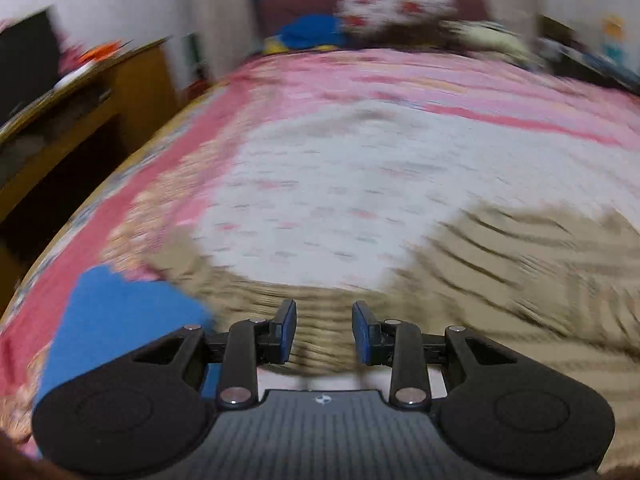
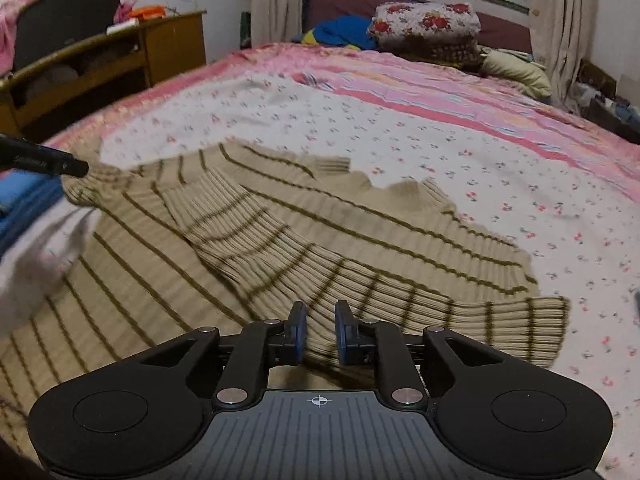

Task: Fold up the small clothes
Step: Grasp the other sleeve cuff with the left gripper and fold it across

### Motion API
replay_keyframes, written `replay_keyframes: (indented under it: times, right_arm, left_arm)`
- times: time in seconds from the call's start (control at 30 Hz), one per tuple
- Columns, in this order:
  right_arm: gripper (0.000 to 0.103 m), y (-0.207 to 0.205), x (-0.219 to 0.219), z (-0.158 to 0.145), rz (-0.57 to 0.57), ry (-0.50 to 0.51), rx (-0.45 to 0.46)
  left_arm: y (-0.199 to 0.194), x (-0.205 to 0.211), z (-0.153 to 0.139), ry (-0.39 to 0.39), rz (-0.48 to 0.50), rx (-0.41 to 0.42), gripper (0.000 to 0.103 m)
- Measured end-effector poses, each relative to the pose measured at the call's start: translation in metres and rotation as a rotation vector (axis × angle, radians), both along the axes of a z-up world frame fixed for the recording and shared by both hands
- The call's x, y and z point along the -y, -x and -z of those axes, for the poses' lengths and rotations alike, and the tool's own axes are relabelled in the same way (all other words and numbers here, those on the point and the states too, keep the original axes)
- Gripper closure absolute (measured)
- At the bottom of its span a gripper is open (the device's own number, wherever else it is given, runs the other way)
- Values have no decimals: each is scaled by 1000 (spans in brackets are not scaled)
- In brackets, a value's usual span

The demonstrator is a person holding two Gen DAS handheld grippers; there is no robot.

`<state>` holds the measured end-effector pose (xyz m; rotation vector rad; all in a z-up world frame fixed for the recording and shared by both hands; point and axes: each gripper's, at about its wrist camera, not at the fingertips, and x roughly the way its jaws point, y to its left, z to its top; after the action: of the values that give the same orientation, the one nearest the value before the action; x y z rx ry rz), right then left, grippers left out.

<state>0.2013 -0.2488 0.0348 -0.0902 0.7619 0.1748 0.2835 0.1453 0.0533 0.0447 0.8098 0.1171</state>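
Note:
A beige ribbed sweater with dark stripes (image 2: 280, 240) lies spread on the bed, one sleeve folded across its body. My right gripper (image 2: 320, 330) hovers low over that sleeve. Its jaws stand a little apart, with sleeve fabric in the gap, and the pads do not press on it. In the blurred left wrist view, my left gripper (image 1: 324, 330) is open and empty above the sweater's (image 1: 500, 280) edge. The right wrist view shows the left gripper (image 2: 78, 168) from the side, at the sweater's far left corner.
The bed has a white flowered sheet (image 2: 400, 128) with pink borders. A blue cloth (image 1: 120, 320) lies at the left edge of the bed. Folded quilts (image 2: 424, 28) and pillows are piled at the head. A wooden desk (image 2: 120, 60) stands to the left, and a person's white sleeve (image 2: 36, 248) is at the left.

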Motion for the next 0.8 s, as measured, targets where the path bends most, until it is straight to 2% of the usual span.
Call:
replay_keyframes:
  times: [0.17, 0.23, 0.47, 0.63, 0.8]
  right_arm:
    - [86, -4, -17, -3, -34, -36, 9]
    - [86, -7, -22, -4, -48, -43, 9]
    - [86, -20, -33, 0, -70, -47, -4]
    - [86, -25, -40, 3, -82, -47, -7]
    - [86, -28, -41, 4, -85, -43, -8]
  left_arm:
    - [-33, -57, -2, 23, -210, 3, 65]
    - [-44, -72, 3, 15, -257, -15, 66]
    - [-73, -86, 27, -53, -292, -85, 66]
    - [-93, -97, 48, -36, -322, -161, 66]
    - [-89, -90, 56, -47, -318, -134, 86]
